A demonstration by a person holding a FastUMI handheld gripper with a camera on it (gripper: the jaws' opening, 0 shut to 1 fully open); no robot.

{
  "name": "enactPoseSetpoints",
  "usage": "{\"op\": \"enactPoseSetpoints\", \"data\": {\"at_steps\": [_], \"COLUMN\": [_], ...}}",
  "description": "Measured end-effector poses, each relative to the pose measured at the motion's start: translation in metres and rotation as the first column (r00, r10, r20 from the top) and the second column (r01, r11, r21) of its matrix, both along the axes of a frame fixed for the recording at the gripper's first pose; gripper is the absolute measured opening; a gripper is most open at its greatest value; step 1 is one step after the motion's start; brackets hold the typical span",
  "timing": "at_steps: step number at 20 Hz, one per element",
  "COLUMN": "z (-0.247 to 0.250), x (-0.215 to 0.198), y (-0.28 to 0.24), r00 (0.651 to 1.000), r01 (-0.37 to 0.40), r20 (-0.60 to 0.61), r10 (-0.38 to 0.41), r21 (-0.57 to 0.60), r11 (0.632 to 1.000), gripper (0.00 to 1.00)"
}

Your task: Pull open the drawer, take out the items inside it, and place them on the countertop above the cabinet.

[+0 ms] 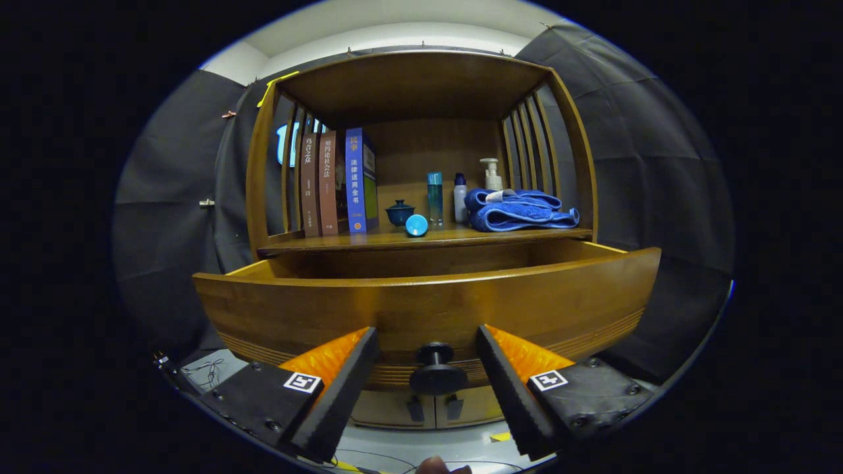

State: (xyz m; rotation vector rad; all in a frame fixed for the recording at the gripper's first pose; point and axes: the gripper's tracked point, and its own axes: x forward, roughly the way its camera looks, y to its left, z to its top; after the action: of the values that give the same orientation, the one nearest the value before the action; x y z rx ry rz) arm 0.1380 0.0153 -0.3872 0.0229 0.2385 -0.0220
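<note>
In front of you: drawer (421,309) pulled open.
Knob (436,368): between your fingers (342,375), untouched.
Gripper (427,349): spread wide.

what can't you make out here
Gripper view:
- Inside of the drawer: hidden behind its own front panel, so its contents cannot be told.
- Pump bottle: lower part hidden by the towel.
- Gripper open either side of the knob; finger bases cut off by the edge.

On the wooden counter (369,241) above the drawer you see three upright books (339,182) at the left, then a dark lidded teacup (400,212), a blue cap (416,225), three bottles (460,197), and folded blue towels (520,210) at the right.
</note>
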Motion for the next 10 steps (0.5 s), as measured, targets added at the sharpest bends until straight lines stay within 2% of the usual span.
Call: {"op": "enactPoseSetpoints", "data": {"at_steps": [10], "z": [-0.007], "x": [0.054], "y": [0.000], "r00": [1.000], "r01": [-0.001], "r20": [0.000], "r10": [0.001], "r21": [0.003], "r11": [1.000], "gripper": [0.99]}}
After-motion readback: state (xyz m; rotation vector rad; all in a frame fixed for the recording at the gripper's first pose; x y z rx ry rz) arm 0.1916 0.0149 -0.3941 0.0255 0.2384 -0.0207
